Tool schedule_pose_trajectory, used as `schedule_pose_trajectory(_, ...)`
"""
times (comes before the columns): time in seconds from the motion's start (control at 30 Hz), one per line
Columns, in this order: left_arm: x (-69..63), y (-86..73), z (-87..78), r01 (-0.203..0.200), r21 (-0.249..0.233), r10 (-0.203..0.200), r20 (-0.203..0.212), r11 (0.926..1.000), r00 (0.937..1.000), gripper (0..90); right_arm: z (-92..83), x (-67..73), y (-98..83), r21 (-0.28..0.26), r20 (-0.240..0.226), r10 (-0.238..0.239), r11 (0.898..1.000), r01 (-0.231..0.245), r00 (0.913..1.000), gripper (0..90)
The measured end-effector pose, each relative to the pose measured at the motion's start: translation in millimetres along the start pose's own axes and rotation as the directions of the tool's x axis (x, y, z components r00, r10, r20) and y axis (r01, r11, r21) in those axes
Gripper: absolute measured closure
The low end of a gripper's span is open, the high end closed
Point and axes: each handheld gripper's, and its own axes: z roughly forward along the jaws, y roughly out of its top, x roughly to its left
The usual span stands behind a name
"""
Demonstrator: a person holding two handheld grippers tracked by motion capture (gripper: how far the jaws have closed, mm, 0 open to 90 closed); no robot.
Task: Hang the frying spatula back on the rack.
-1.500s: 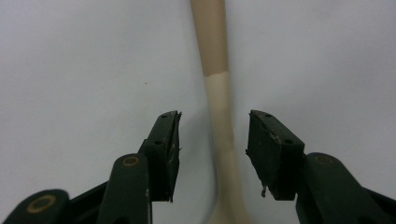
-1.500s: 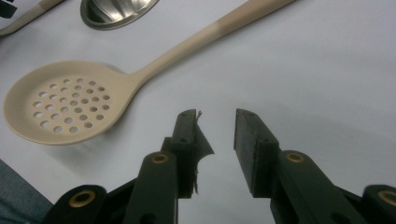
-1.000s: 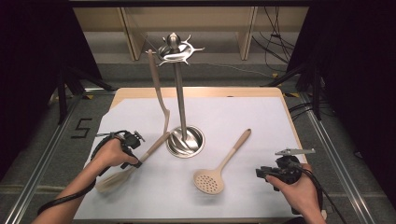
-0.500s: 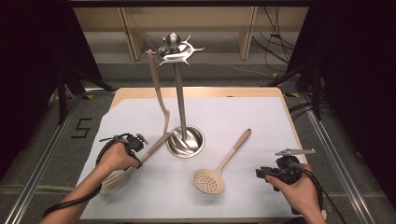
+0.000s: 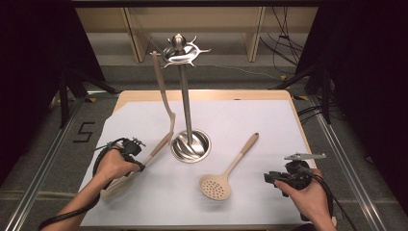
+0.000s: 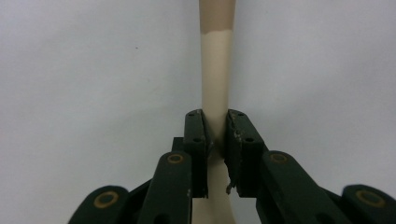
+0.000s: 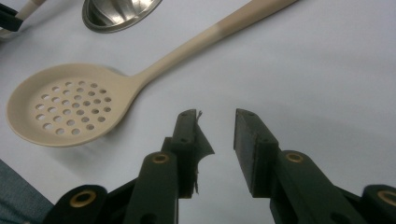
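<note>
Pinching the handle of a beige plastic utensil (image 6: 215,93), the left gripper (image 6: 215,135) has just been closing its jaws, and both pads now press on the shaft from either side. In the high view that utensil (image 5: 156,151) lies flat on the white-covered bench (image 5: 269,120), its head hidden under the person's left hand (image 5: 114,166), its handle tip pointing toward the base of the steel utensil stand (image 5: 191,144). Right gripper (image 7: 217,140) is spread with nothing between its jaws; it sits low near the bench's right front corner, in the right hand (image 5: 303,190).

Risks from here, as a judgement: the grip is on a narrow round shaft some way from the head, so the head's weight could swing the utensil down or twist it between the pads on lifting. The handle tip is close to the stand's base, so a lift toward it could knock the base and rock the tall pole. If the aim is hanging it, the end hole must meet 1 hook on the stand's crown (image 5: 180,50); I cannot tell the hole's state from here.

Around: 1 beige curved utensil (image 5: 163,96) already hangs from the crown on the left, right along the path up, and could get bumped. 1 beige perforated skimmer spoon (image 7: 70,105) lies on the bench between the stand and the right gripper, apart from both.
</note>
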Motion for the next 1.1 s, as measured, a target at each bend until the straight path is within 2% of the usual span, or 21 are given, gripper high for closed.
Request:
schedule_pose_trajectory(0.07, 1.4, -3.6, -6.1, 0.01, -0.039, -0.01, -0.002, 0.9992, 1.0, 78.7, -1.3, -1.1, 0.5, 0.007, -0.017, -0.015, 1.0, 0.016, 0.9997, 70.3)
schedule_pose_trajectory(0.1, 2.2, -5.8, -9.1, 0.023, -0.066, -0.023, 0.001, 0.9975, 0.9997, 78.7, -1.6, -0.6, 0.4, 0.014, -0.019, 0.001, 1.0, -0.001, 0.9998, 70.4)
schedule_pose_trajectory(0.17, 3.9, -10.4, -16.7, 0.039, -0.118, -0.038, 0.01, 0.9923, 0.9992, 78.7, -1.5, -0.9, 0.3, 0.009, -0.002, -0.005, 1.0, 0.005, 1.0, 70.4)
schedule_pose_trajectory(0.2, 6.1, -12.6, -21.8, 0.024, -0.127, -0.022, 0.012, 0.9916, 0.9997, 78.7, -1.6, -0.9, 0.4, 0.009, -0.001, -0.006, 1.0, 0.006, 1.0, 70.5)
schedule_pose_trajectory(0.27, 5.7, -17.8, -29.1, 0.059, -0.219, -0.061, -0.002, 0.974, 0.9981, 78.7, -2.4, -0.1, 0.6, 0.016, -0.003, 0.002, 1.0, -0.002, 1.0, 70.6)
schedule_pose_trajectory(0.3, 6.0, -18.8, -33.3, 0.064, -0.227, -0.066, -0.004, 0.9718, 0.9978, 78.7, -2.6, 0.8, 0.6, 0.015, -0.004, 0.007, 1.0, -0.007, 1.0, 70.7)
schedule_pose_trajectory(0.37, 5.5, -22.5, -43.3, 0.068, -0.286, -0.073, -0.006, 0.9557, 0.9973, 78.7, -2.5, 0.3, 0.8, 0.003, -0.01, -0.012, 1.0, 0.012, 0.9999, 70.7)
schedule_pose_trajectory(0.4, 5.2, -24.6, -48.6, 0.074, -0.324, -0.08, -0.007, 0.9432, 0.9968, 78.7, -2.8, 0.5, 1.0, 0.004, -0.009, -0.011, 1.0, 0.011, 0.9999, 70.7)
schedule_pose_trajectory(0.43, 4.8, -25.8, -51.4, 0.075, -0.352, -0.082, -0.006, 0.9332, 0.9966, 78.7, -2.8, 0.8, 1.1, 0.003, -0.008, -0.013, 1.0, 0.013, 0.9999, 70.8)
schedule_pose_trajectory(0.5, 5.7, -29.3, -61.7, 0.047, -0.387, -0.058, -0.017, 0.9209, 0.9982, 78.7, -2.7, 1.2, 1.2, 0.003, -0.01, -0.011, 1.0, 0.011, 0.9999, 70.8)
schedule_pose_trajectory(0.53, 4.3, -30.9, -65.8, 0.064, -0.428, -0.072, -0.002, 0.9016, 0.9974, 78.7, -2.7, 1.6, 1.3, 0.003, -0.008, -0.01, 1.0, 0.01, 0.9999, 70.8)
schedule_pose_trajectory(0.57, 5.9, -32.5, -69.8, 0.033, -0.428, -0.041, -0.009, 0.9033, 0.9991, 78.6, -2.5, 1.9, 1.4, 0.004, -0.007, -0.011, 1.0, 0.011, 0.9999, 70.9)
schedule_pose_trajectory(0.6, 2.9, -33.3, -71.1, 0.055, -0.473, -0.061, 0.001, 0.8796, 0.9981, 78.7, -2.7, 2.6, 1.4, 0.009, -0.007, -0.005, 1.0, 0.005, 1.0, 70.8)
schedule_pose_trajectory(0.63, 1.3, -34.0, -73.5, 0.062, -0.501, -0.071, 0.001, 0.8631, 0.9975, 78.7, -2.7, 2.4, 1.4, 0.012, -0.01, -0.006, 1.0, 0.006, 0.9999, 70.8)
schedule_pose_trajectory(0.7, -1.1, -35.3, -79.2, 0.068, -0.536, -0.072, 0.013, 0.8413, 0.9973, 78.7, -2.4, 2.5, 1.5, 0.011, -0.005, -0.006, 1.0, 0.006, 1.0, 70.9)
schedule_pose_trajectory(0.73, -1.8, -36.5, -82.8, 0.055, -0.561, -0.064, 0.003, 0.8258, 0.9979, 78.7, -2.5, 2.8, 1.7, 0.011, -0.005, -0.003, 1.0, 0.003, 1.0, 70.8)
schedule_pose_trajectory(0.83, -5.5, -37.6, -87.3, 0.074, -0.625, -0.078, 0.021, 0.7772, 0.9967, 78.7, -2.5, 2.9, 1.6, 0.009, -0.001, -0.003, 1.0, 0.003, 1.0, 70.8)
schedule_pose_trajectory(0.93, -9.1, -38.0, -91.2, 0.08, -0.662, -0.082, 0.028, 0.7456, 0.9962, 78.7, -2.6, 2.3, 1.4, 0.011, -0.008, -0.007, 1.0, 0.007, 0.9999, 70.9)
schedule_pose_trajectory(0.97, -9.8, -37.8, -92.3, 0.072, -0.67, -0.073, 0.028, 0.7388, 0.997, 78.7, -2.8, 2.1, 1.6, 0.013, -0.007, -0.008, 1.0, 0.008, 0.9999, 70.9)
schedule_pose_trajectory(1.03, -12.7, -37.4, -94.5, 0.069, -0.69, -0.069, 0.028, 0.7201, 0.9973, 78.6, 0.4, 5.2, 0.6, -0.025, 0.038, 0.003, 1.0, -0.002, 0.9993, 70.9)
schedule_pose_trajectory(1.1, -14.1, -36.8, -96.8, 0.056, -0.713, -0.054, 0.025, 0.6992, 0.9982, 78.7, 0.3, 5.1, 0.7, -0.022, 0.034, 0.002, 1.0, -0.001, 0.9994, 70.9)
